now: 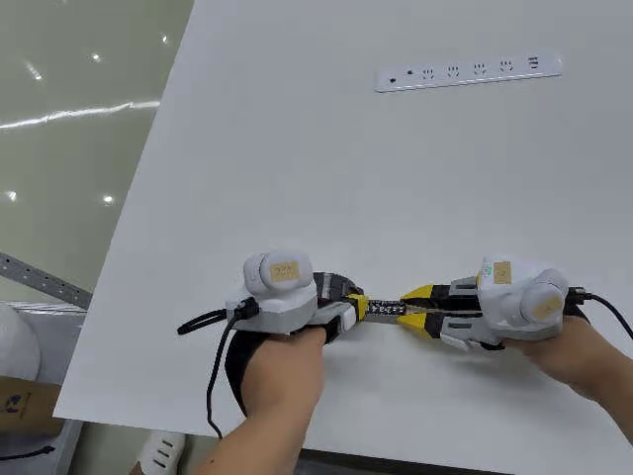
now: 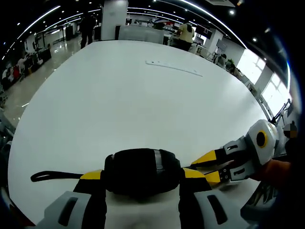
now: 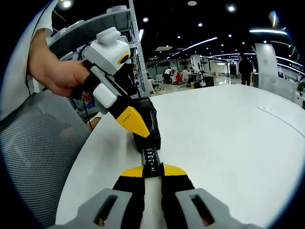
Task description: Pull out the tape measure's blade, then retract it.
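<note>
Low in the head view, near the front edge of the white surface (image 1: 297, 148), the two sets of tongs face each other tip to tip. On the left of the frame, the left tongs (image 1: 346, 300) are clamped on the black tape measure case (image 1: 334, 287), with a yellow tip showing beside it. Over in the left gripper view, that case sits dead centre at the bottom, squeezed between both jaws. A black strap (image 2: 47, 175) trails off to the left, flat on the surface.

Right of centre in the head view, the right tongs (image 1: 410, 310) are pinched shut on the blade (image 1: 386, 310). Only a short length is out, a dark numbered strip bridging the gap between the case and the yellow tips. The right gripper view gives the close-up: the blade runs up the middle from the closed jaws to the case's mouth, and the digits 2, 3, 4, 5 are readable on it. The case looks to rest on the surface, and the left tongs come in from the upper left.

Far off, toward the upper right of the head view, a white power strip (image 1: 468, 71) lies on the surface, well apart from the action.
</note>
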### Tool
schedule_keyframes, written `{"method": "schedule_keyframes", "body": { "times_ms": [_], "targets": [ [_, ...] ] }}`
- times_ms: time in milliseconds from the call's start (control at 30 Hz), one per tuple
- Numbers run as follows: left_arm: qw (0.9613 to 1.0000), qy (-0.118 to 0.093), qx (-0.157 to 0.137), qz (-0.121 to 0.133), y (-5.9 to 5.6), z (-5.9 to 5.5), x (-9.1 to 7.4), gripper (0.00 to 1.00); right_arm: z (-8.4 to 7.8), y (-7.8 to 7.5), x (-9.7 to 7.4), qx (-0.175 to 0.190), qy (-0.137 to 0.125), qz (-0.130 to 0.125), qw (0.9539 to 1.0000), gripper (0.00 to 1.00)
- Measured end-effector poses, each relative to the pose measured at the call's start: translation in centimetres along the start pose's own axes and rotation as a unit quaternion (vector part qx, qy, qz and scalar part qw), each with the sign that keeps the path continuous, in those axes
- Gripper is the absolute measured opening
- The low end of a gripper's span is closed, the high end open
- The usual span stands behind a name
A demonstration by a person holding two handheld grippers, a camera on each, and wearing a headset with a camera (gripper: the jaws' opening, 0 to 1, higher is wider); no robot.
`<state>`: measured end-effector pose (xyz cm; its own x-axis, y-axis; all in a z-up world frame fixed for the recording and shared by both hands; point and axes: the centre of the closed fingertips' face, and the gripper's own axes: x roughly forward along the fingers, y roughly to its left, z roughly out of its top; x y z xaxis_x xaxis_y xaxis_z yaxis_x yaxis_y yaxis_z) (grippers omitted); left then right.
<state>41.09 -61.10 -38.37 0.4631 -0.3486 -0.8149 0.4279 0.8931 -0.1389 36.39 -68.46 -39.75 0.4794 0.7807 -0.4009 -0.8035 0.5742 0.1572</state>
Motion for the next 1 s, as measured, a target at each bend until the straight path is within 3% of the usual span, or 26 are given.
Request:
{"method": "schedule_keyframes", "body": {
  "times_ms": [533, 767, 1000],
  "targets": [
    [1.0000, -0.001, -0.006, -0.002, -0.01, 0.08, -0.06, 0.58, 0.57, 0.02, 0.77, 0.006, -0.006, 0.017, 0.9998, 0.09],
    [0.9998, -0.001, -0.018, -0.003, 0.12, 0.35, -0.02, 0.60, 0.52, 0.07, 0.86, -0.014, 0.008, 0.006, 0.9999, 0.10],
    [0.9999, 0.000, -0.011, 0.009, 0.12, 0.57, 0.08, 0.60, 0.45, -0.05, 0.94, -0.015, 0.006, -0.001, 0.9999, 0.10]
  ]
}}
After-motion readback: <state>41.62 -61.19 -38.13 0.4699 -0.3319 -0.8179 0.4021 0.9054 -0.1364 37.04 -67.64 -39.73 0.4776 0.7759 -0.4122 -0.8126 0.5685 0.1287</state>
